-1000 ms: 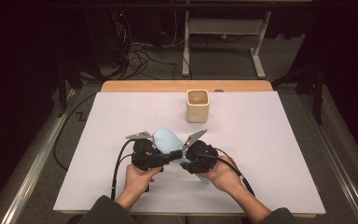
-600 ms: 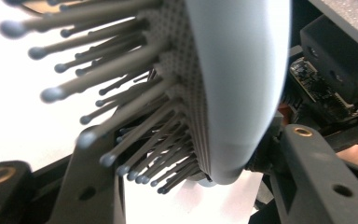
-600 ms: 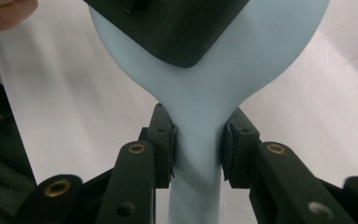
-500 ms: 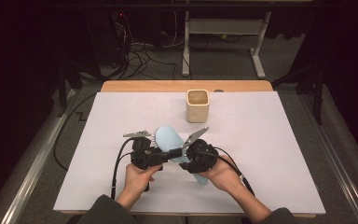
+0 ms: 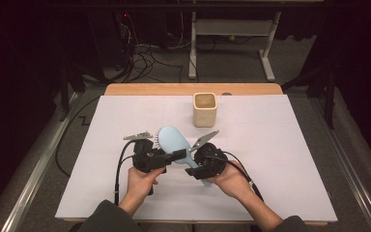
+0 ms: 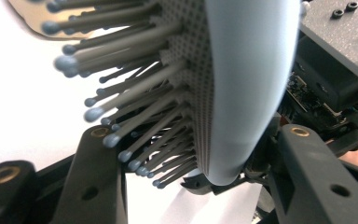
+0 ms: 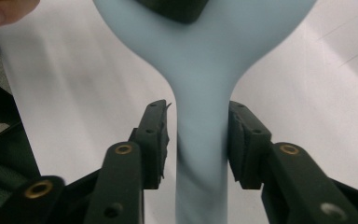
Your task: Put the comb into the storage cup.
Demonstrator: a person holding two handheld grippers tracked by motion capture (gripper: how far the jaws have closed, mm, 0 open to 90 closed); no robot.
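One light-blue hairbrush (image 5: pixel 175 141) between two claws above the tabletop (image 5: pixel 280 145), left claw (image 5: pixel 176 157) clamped on its bristled head, right claw (image 7: pixel 198 140) astride its handle, jaws just opening, small gaps showing, one beige cup (image 5: pixel 205 109) beyond both.

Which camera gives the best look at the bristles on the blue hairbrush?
The left gripper view: the bristles stand close up, ball tips clear, beside the hairbrush head. The high view shows the brush's smooth back, with a few bristles at its left edge. The right gripper view shows its neck and handle between open jaws.
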